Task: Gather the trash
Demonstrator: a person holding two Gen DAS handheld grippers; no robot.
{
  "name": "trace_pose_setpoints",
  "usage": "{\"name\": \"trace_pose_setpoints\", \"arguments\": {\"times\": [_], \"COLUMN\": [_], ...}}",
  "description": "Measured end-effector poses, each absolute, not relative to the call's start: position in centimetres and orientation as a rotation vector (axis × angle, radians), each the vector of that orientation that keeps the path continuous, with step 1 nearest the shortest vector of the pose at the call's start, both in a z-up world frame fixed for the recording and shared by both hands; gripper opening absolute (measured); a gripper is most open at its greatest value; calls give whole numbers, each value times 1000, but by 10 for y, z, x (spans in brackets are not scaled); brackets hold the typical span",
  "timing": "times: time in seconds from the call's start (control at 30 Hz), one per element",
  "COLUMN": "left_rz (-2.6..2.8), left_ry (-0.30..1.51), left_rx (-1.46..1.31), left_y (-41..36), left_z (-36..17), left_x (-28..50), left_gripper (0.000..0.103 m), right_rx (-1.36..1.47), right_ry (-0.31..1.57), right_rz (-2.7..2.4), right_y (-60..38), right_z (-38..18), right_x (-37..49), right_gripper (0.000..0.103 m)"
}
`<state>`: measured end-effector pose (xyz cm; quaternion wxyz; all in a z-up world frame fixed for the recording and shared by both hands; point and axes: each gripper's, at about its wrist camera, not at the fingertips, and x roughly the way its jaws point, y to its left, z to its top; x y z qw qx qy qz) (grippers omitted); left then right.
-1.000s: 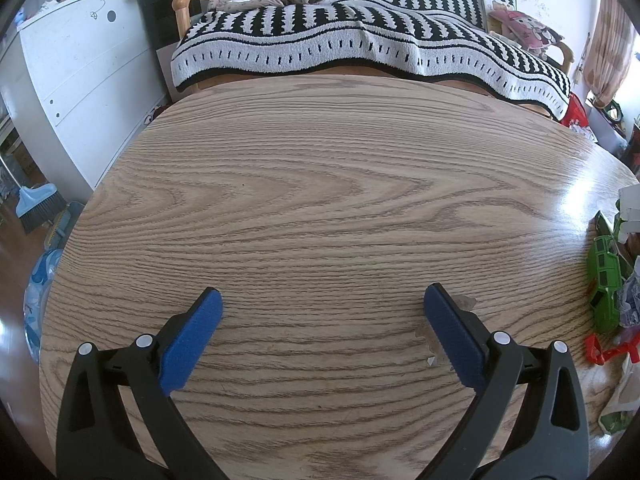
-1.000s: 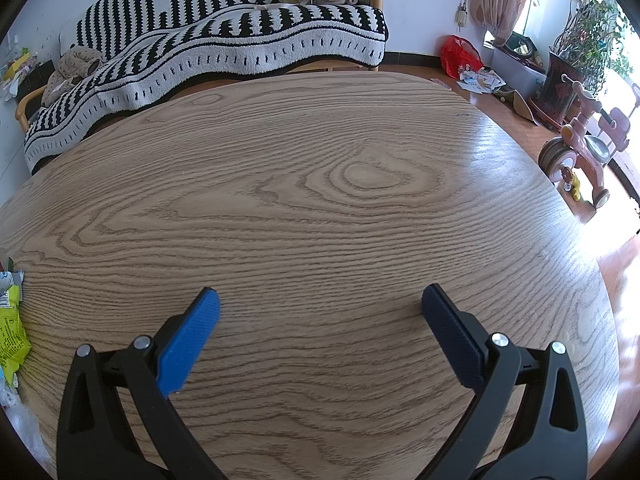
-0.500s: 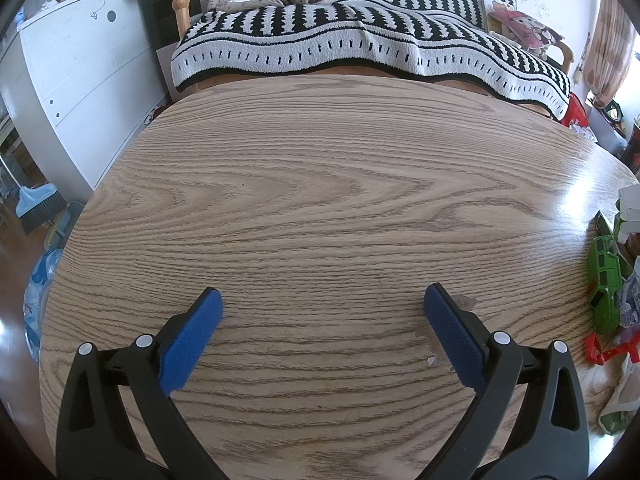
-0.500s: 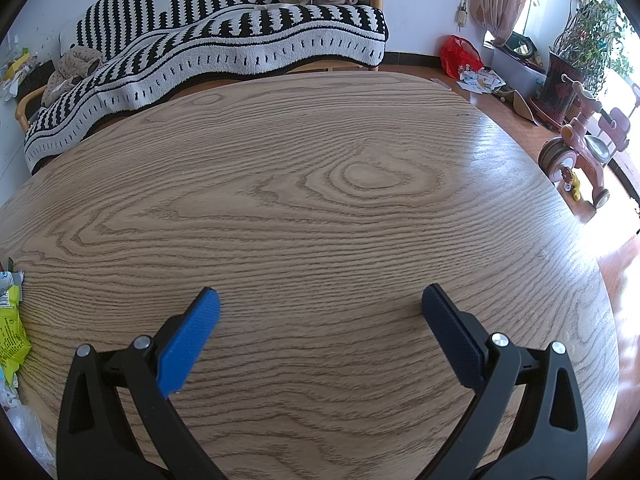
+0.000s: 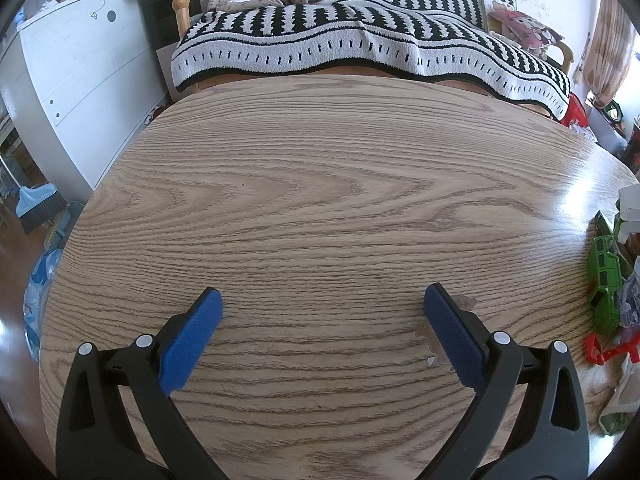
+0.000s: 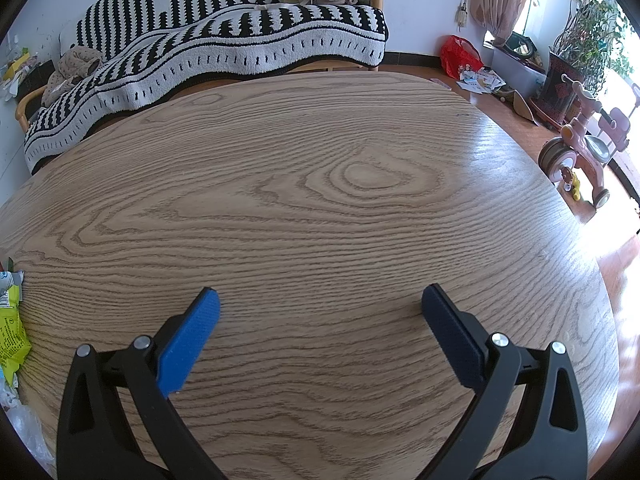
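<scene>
Hovering low over the oval oak-grain wooden table, the left gripper has its blue-padded fingers spread wide with nothing between them; the right gripper is spread and empty too. Just beside the left gripper's right finger lie small torn clear scraps, flat on the wood. Farther right, at the table's edge, sits the main litter: a red plastic strip, crumpled wrappers, and a green toy-car-shaped package whose long axis runs away from the camera, roughly along the rim. In the right wrist view, a yellow-green crinkled snack wrapper lies at the far left, well apart from that gripper, long axis pointing away.

Risks, as I judge them: the thin scraps could slide under a pad rather than be pinched, and a sideways reach into the pile could push pieces off the edge. Beyond stands the sofa under a black-and-white striped blanket.
</scene>
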<state>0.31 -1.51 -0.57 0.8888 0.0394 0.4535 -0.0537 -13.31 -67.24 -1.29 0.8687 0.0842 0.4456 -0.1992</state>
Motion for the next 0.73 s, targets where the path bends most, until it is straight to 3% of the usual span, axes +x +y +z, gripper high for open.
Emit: {"name": "trace_pose_setpoints", "arguments": {"times": [0.73], "left_rz": [-112], "left_ry": [942], "left_rx": [82], "left_y": [-15], "left_z": [-6], "left_x": [3], "left_gripper": [97], "right_rx": [176], "right_ry": [932], "right_rz": [-417], "right_y": [-672], "right_z": [-13], "right_x": [-133], "right_gripper": [98]}}
